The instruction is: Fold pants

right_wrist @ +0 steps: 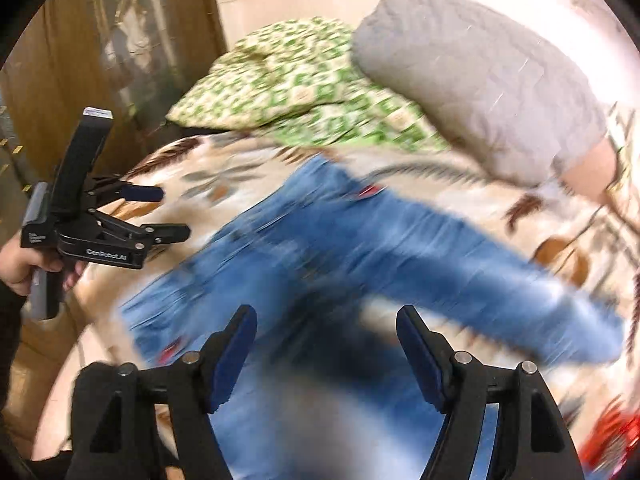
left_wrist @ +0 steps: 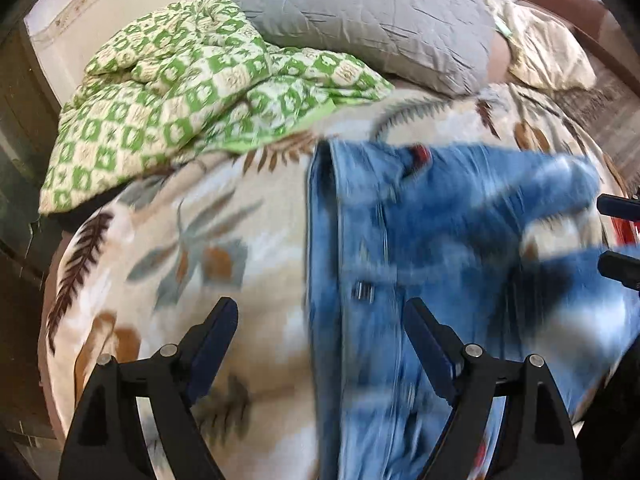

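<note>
Denim pants [left_wrist: 420, 240] on the bed [left_wrist: 180, 240] look soft, weighty, best gripped at the waistband; both grippers' jaws gape wide, empty.

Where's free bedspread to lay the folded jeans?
Free: the leaf-print bedspread left of the jeans, bordered by the green checkered quilt behind and the bed edge at left. Crowded: the head end, under the quilt and grey pillow; the right side, covered by jeans legs.
</note>
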### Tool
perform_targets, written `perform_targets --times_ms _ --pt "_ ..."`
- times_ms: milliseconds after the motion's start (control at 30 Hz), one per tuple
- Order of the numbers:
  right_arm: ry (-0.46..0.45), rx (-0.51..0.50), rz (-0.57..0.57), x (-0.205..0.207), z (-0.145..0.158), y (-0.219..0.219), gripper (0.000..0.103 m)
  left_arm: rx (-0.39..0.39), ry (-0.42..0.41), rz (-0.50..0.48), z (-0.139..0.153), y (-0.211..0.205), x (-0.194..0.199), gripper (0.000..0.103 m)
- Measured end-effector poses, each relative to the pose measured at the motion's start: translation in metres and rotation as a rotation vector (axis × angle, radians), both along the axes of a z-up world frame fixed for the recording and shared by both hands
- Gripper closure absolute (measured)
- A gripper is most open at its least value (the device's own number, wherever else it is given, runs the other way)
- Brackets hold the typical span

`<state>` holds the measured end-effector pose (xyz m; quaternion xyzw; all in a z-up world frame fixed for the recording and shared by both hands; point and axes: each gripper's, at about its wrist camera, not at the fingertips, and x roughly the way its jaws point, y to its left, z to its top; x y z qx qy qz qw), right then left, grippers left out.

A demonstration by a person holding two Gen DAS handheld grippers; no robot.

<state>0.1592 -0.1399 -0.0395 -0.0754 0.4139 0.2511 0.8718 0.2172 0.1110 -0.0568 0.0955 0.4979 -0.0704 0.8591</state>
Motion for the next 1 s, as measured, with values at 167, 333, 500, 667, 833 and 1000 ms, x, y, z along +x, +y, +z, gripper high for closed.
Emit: perform_targets --times_ms 167,333,500,667,833,1000 --pt "-0.006 -0.144 0.005 0.079 -0.008 0.010 0.028 -0.030 0.020 0.022 -0.010 -0.019 0.065 0.018" --pt "0.056 -0.271 0.084 0.154 -0.041 0.026 0.028 -0.034 0.078 0.033 -0.041 -0.033 0.129 0.018" --pt "0.169 -0.321 0.184 0.197 -0.088 0.041 0.028 -0.027 0.177 0.016 -0.082 -0.041 0.160 0.018" --pt "0.208 -0.286 0.191 0.205 -0.113 0.040 0.032 -0.037 0.153 0.007 -0.095 -0.038 0.157 0.055" --pt "0.173 -0.265 0.202 0.200 -0.098 0.044 0.097 -0.082 0.131 -0.021 -0.074 -0.030 0.150 0.088" --pt "0.105 -0.219 0.173 0.202 -0.073 0.060 0.099 -0.112 0.055 0.051 -0.050 0.004 0.143 0.089"
